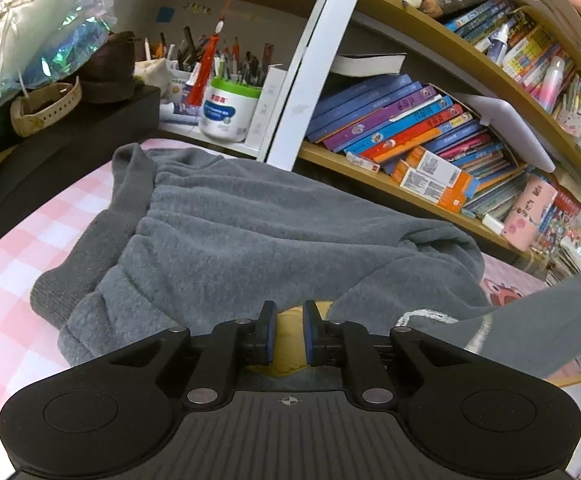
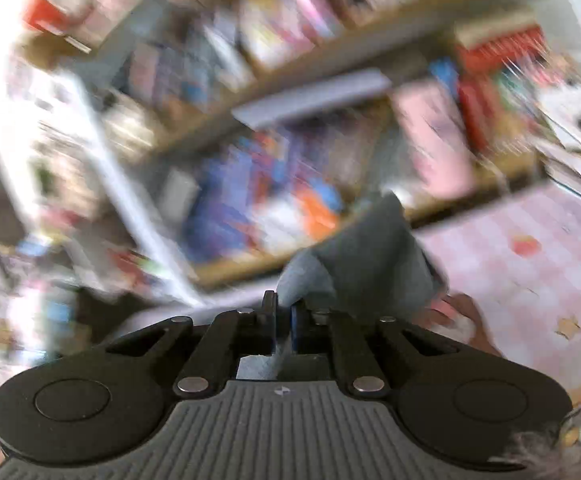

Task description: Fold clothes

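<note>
A grey fleece sweatshirt (image 1: pixel 250 232) lies crumpled on the pink checked tablecloth (image 1: pixel 30 240), with one ribbed cuff (image 1: pixel 54 296) at its left. My left gripper (image 1: pixel 290 334) sits at the garment's near edge, its blue pads (image 1: pixel 269 336) shut on a yellow piece of fabric (image 1: pixel 290 344) of the sweatshirt. At the right, a grey part with white print (image 1: pixel 530 328) is lifted off the table. In the blurred right wrist view my right gripper (image 2: pixel 284 314) is shut on that grey cloth (image 2: pixel 362 264), which stands up from between the jaws.
A crowded bookshelf (image 1: pixel 430 128) runs along the far edge of the table, close behind the sweatshirt. A white tin with pens (image 1: pixel 230 112) stands on a shelf behind it. A black box (image 1: pixel 62 160) with a watch strap (image 1: pixel 46 108) is at the left. Bare tablecloth (image 2: pixel 530 248) lies to the right.
</note>
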